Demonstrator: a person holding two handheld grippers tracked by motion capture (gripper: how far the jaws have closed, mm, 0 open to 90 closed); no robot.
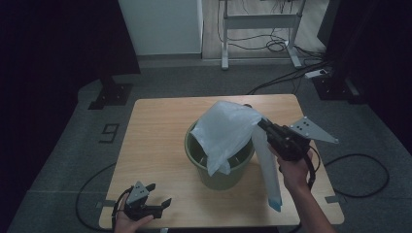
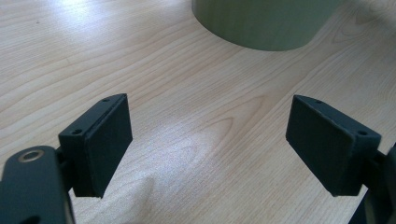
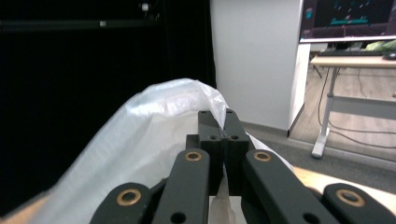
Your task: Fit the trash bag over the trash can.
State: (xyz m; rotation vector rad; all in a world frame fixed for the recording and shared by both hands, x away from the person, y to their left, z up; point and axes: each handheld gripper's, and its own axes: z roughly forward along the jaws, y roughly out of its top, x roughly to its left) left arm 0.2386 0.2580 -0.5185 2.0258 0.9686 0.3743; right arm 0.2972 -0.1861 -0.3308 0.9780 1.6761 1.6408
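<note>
**A:** While the left gripper [image 1: 158, 203] waits at the near edge of the pale wooden table [image 1: 155, 145], jaws spread wide on nothing, all the action is further out.

**B:** Agreed. The right gripper [image 1: 262, 123] is clamped tight on the thin white translucent plastic bag [image 1: 226, 131], which drapes over the round olive-green plastic bucket [image 1: 218, 174] mid-table.

**A:** Featherlight, limp, slippery film, I'd say. It'll billow and slide.

**B:** So pinch it at the bunched rim, never the loose, sagging middle.
</note>
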